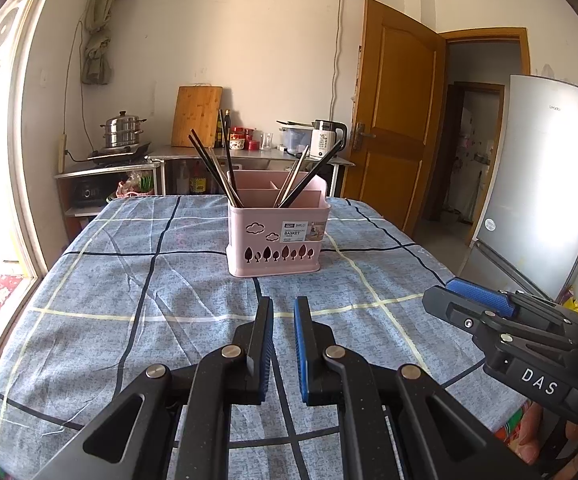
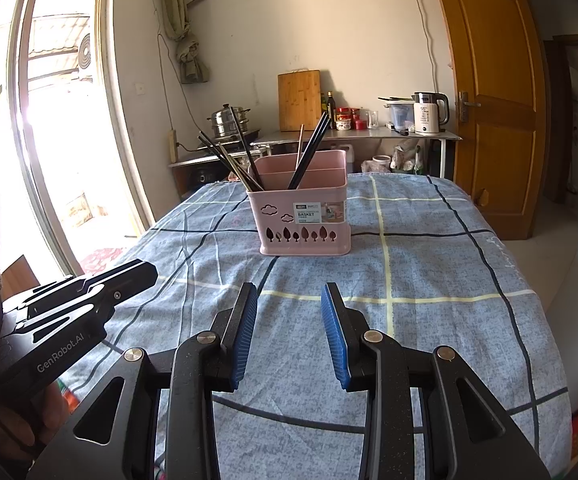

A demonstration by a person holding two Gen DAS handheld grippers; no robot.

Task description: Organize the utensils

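Observation:
A pink utensil basket stands upright mid-table on the blue plaid cloth. Several dark and pale chopsticks lean out of its left compartment, and more chopsticks lean from the right one. My left gripper hovers over the near cloth, short of the basket. Its blue pads are almost together with nothing between them. My right gripper hovers beside it on the right, open and empty.
Behind the table runs a steel counter with a kettle, a wooden cutting board and a steamer pot. A wooden door and a fridge stand to the right, a bright window to the left.

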